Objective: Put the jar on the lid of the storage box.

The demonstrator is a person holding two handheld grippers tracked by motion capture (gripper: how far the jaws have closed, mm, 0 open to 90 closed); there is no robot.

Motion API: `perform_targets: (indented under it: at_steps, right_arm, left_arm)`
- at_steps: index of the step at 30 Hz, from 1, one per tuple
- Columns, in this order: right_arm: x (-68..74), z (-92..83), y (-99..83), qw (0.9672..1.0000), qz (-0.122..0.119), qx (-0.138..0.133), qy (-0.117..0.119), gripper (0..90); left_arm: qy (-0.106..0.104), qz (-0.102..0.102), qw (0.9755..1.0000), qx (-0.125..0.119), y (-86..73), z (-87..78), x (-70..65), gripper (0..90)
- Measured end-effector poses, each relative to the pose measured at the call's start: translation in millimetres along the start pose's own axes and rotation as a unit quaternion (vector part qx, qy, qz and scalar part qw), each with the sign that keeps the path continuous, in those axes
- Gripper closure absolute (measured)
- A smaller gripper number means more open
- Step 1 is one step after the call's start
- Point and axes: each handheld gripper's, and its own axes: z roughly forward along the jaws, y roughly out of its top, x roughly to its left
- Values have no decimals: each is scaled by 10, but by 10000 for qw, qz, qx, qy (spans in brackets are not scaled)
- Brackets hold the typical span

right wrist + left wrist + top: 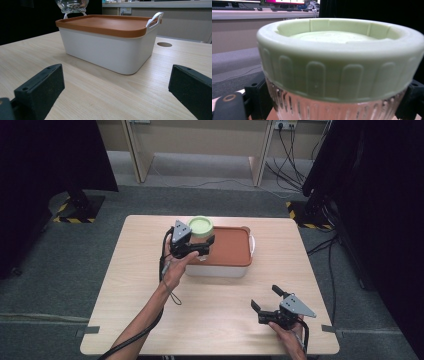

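High view, one jar (200, 227), one box (222, 253), two grippers.

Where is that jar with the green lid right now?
The jar is clamped in the left gripper, over the left end of the orange-lidded box, mid-table in the high view.

My table (150, 320) is light wood. A white box (217, 269) with an orange lid (230, 247) rests directly on it.
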Motion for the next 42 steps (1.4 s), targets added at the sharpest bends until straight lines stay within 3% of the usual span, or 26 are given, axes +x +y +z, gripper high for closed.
perform_targets:
  at_steps: [12, 35, 42]
  right_arm:
    - [6, 1, 2, 10000, -16, -11, 14, 6]
    - [5, 3, 2, 10000, 7, -2, 39, 6]
    - [2, 6, 0, 10000, 10, 2, 47, 6]
  left_arm:
    - [59, -6, 10000, 14, -22, 149, 5, 112]
    - [302, -97, 9995, -6, -30, 374, 143, 112]
    - [350, -2, 9994, -1, -44, 421, 141, 112]
